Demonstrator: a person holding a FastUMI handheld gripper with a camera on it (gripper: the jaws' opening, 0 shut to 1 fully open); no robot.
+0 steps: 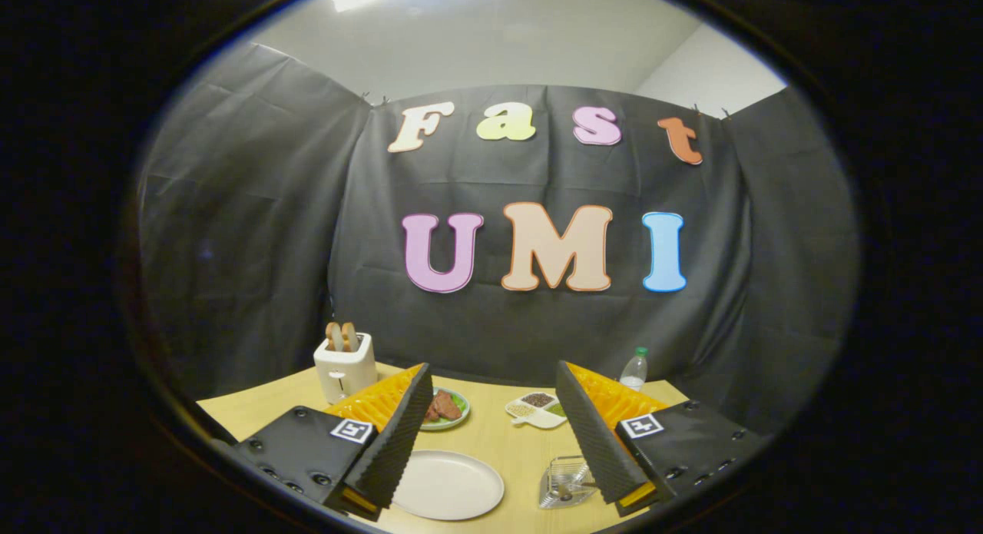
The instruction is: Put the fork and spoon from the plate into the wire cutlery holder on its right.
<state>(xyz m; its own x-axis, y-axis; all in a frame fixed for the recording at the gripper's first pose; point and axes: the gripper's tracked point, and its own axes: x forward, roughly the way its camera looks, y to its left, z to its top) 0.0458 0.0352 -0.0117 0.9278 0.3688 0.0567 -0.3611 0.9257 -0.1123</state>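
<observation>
So our gripper (495, 434) is spread wide with nothing in it, held back and high over the wooden table (491, 442). The white plate (448, 484) sits between the fingers and looks bare; we can't spot fork or spoon. The wire cutlery holder (566, 482) is just right of it, touching the right finger's edge. Toaster (345, 365), food plate (445, 407) and water bottle (634, 369) sit well beyond, so there's room.

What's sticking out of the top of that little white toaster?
Two browned bread slices stand in the toaster; their lower parts are hidden inside. The open tool hovers well short of it.
</observation>
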